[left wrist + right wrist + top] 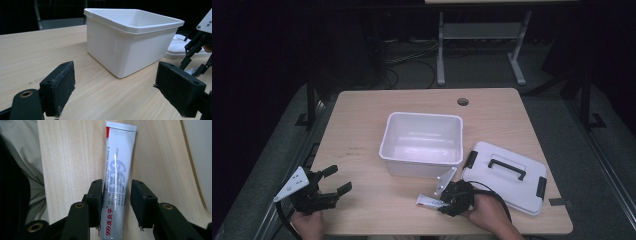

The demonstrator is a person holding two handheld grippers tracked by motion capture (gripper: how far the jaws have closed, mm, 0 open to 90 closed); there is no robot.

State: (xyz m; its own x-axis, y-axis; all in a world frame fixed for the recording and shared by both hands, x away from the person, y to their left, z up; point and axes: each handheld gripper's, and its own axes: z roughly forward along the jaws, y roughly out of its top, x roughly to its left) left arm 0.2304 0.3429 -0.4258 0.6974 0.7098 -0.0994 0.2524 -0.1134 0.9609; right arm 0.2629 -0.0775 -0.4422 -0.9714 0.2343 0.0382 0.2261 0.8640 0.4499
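A silver tube [120, 152] with a red end and "999" printed on it lies flat on the wooden table [362, 125] near its front edge. My right gripper [116, 185] has its jaws closed in on both long sides of the tube [426, 201], which still rests on the table. That gripper [443, 202] sits just in front of the white bin [422, 116]. At the front left, my left gripper [339, 179] is held wide open with nothing between its jaws. It [116, 75] faces the bin's near corner [112, 45], some way off.
The bin is empty and stands mid-table. Its white lid [507, 180] with black handle and latches lies flat to the bin's right. A round cable hole [463, 101] is near the far edge. The right gripper [197, 57] appears beside the lid [175, 47].
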